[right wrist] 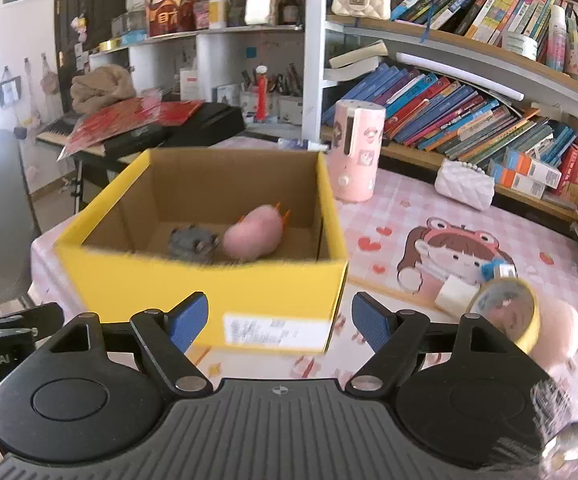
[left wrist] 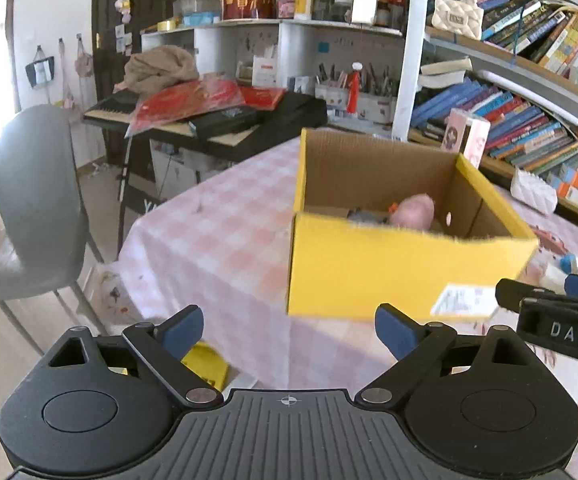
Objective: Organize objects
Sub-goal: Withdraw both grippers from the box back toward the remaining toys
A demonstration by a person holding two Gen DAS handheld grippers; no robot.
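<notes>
Both our grippers empty in front of the yellow box

We see the left gripper (left wrist: pixel 289 334) with jaws spread wide and nothing between them, and the right gripper (right wrist: pixel 280 322) likewise apart and empty. The open yellow box (right wrist: pixel 209 280) sits on the pink checked tablecloth (left wrist: pixel 217 240) just beyond our fingertips. Inside it lie a pink plush toy (right wrist: pixel 253 237) and, touching it on the left, a small grey object (right wrist: pixel 191 244), blurred. Right of the box, near us, a roll of yellow tape (right wrist: pixel 505 314); farther back, a pink canister (right wrist: pixel 357 148).
</notes>
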